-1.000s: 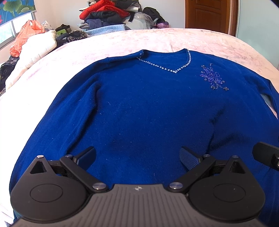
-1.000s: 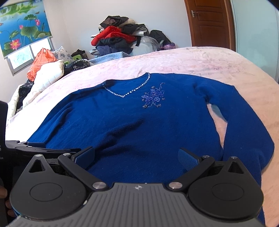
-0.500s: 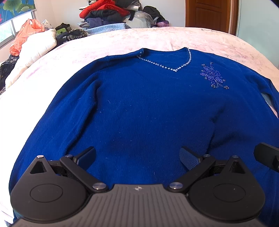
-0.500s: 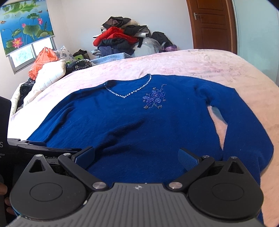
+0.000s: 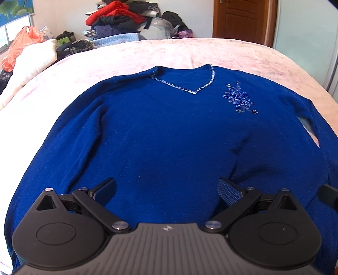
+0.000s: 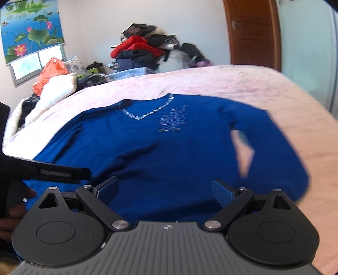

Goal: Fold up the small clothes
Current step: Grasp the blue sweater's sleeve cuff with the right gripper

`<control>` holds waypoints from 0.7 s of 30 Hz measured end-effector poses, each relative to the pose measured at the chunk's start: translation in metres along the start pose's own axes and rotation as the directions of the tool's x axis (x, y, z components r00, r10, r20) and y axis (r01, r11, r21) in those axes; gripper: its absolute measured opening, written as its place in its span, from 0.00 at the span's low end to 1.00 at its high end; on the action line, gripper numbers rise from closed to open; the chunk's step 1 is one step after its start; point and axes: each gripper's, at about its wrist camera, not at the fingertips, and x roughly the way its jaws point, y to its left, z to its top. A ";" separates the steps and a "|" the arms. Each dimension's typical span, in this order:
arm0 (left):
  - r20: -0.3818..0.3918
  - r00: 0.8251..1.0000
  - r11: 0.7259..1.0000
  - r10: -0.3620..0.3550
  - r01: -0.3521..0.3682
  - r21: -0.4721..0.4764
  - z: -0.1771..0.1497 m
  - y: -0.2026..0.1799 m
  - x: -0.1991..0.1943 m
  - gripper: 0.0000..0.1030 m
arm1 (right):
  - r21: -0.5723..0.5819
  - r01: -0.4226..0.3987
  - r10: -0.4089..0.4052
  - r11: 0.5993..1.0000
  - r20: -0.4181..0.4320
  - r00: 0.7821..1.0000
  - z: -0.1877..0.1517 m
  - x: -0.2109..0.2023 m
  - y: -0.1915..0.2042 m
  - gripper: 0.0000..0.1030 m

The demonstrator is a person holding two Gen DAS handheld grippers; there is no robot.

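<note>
A royal blue V-neck sweater [image 5: 169, 131] with a beaded neckline and a beaded flower lies spread flat, front up, on the pink bed [image 5: 243, 55]. It also shows in the right wrist view [image 6: 169, 148], blurred by motion. My left gripper [image 5: 166, 189] is open and empty, just above the sweater's hem near the middle. My right gripper [image 6: 165, 188] is open and empty, above the hem on the sweater's right half. The sleeves lie along both sides of the body.
A heap of clothes [image 5: 126, 21] is piled beyond the far end of the bed. An orange bag [image 5: 19, 46] and white bedding [image 5: 31, 63] lie at the left. A wooden door [image 5: 243, 19] stands at the back right. The left gripper's body [image 6: 48, 171] shows at the right view's left edge.
Both grippers have risen and pulled back slightly, so the sweater sits lower in view. The right gripper is moving fast and its view is blurred. The sweater has not moved.
</note>
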 end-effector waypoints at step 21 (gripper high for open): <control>-0.028 1.000 0.996 -0.004 0.006 0.084 -0.002 -0.025 0.004 0.99 | -0.387 0.111 -0.165 0.915 -0.110 0.980 -0.052 -0.040 -0.028 0.45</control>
